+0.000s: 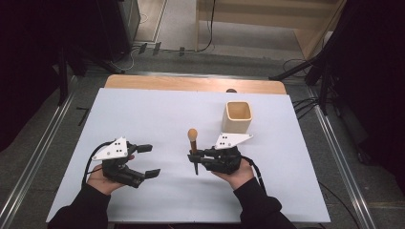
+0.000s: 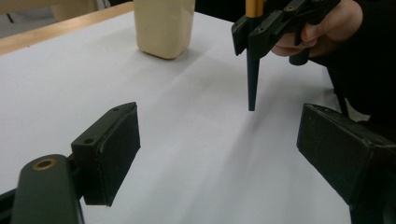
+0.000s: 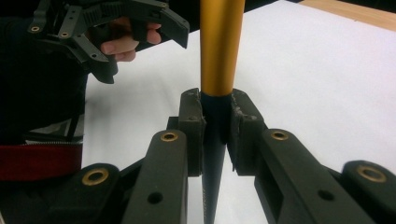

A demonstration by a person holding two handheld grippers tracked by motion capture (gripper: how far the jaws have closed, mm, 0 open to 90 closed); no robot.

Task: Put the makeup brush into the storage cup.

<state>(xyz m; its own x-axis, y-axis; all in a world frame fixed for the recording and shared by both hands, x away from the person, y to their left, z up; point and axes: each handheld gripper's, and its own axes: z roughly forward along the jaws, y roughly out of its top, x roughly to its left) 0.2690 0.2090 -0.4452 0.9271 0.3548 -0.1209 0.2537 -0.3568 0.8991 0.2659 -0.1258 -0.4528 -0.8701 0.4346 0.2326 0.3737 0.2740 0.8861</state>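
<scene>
A brush (image 1: 193,143) with a round tan head, a gold sleeve and a black tapering handle stands upright, point down, near the table's middle. My right gripper (image 1: 193,155) is shut on its black handle just under the gold sleeve (image 3: 220,46), one pad on each side (image 3: 215,126). The handle's point (image 2: 252,105) is close above the white sheet. My left gripper (image 1: 149,161) lies to the left of the brush, jaws wide open with nothing between them (image 2: 219,140). A beige square cup (image 1: 237,117) stands open-topped behind the right gripper.
A white sheet (image 1: 157,114) covers the table, with a wooden strip (image 1: 191,83) showing along its far edge. Bare sheet lies between the two grippers and to the left of the cup (image 2: 163,25). Cables and dark stands sit on the floor beyond.
</scene>
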